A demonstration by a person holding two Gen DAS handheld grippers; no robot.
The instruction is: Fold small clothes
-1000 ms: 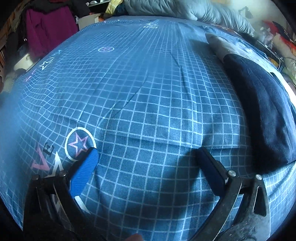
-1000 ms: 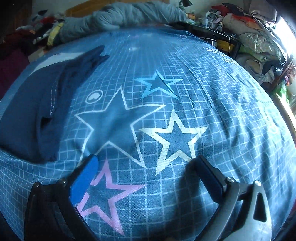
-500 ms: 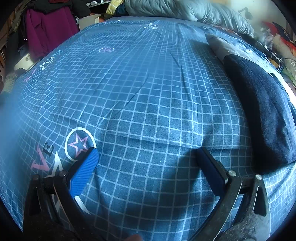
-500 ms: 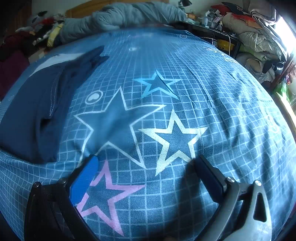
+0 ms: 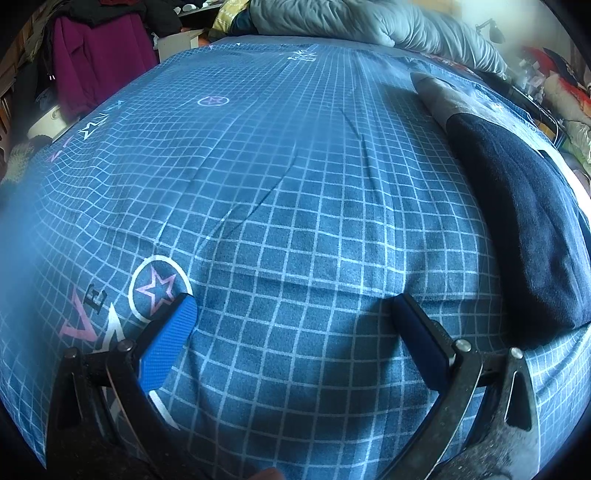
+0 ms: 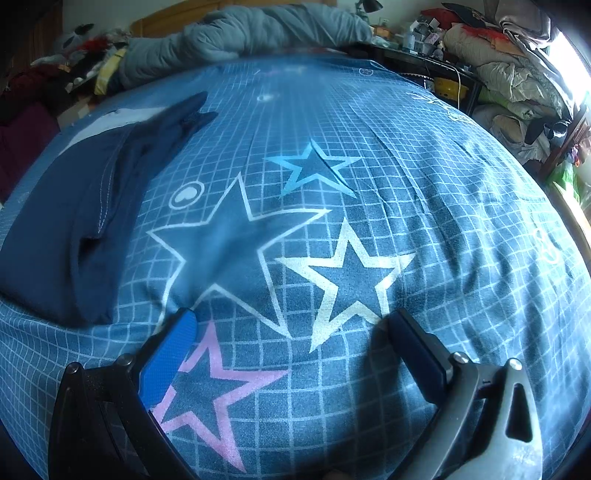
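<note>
The left tool (image 5: 291,310) was spread wide, and nothing was between its two fingers. It sat low over the bed (image 5: 280,177), with only the blue sheet under the gap. One finger had a bright blue pad (image 5: 168,343) and the other had a darker blue pad (image 5: 419,339). Near the bright pad, the sheet showed a white ring with a pink star (image 5: 157,288) inside it.

The right tool (image 6: 290,325) was spread wide too, and it held nothing. It sat low over the same bed, above a pink star (image 6: 201,398) and a white star (image 6: 347,280) printed on the sheet. A big dark star (image 6: 225,243) and a small light blue star (image 6: 314,170) were printed farther up.

The dark blue clothing (image 5: 524,221) lay flat on the bed. In the left view it was off to the right side of the tool, near it but not touching. A grey part (image 5: 443,96) poked out past its far end. In the right view the same dark blue clothing (image 6: 66,229) lay to the left of the tool, with a line of white stitches (image 6: 107,184) running down it. So it was between the two tools, and neither one touched it.

At the far end of the bed lay a puffy grey quilt (image 6: 240,33). A purple coat (image 5: 96,62) hung beside the bed in the left view. Piles of bedding (image 6: 506,74) were stacked beside the bed in the right view.
</note>
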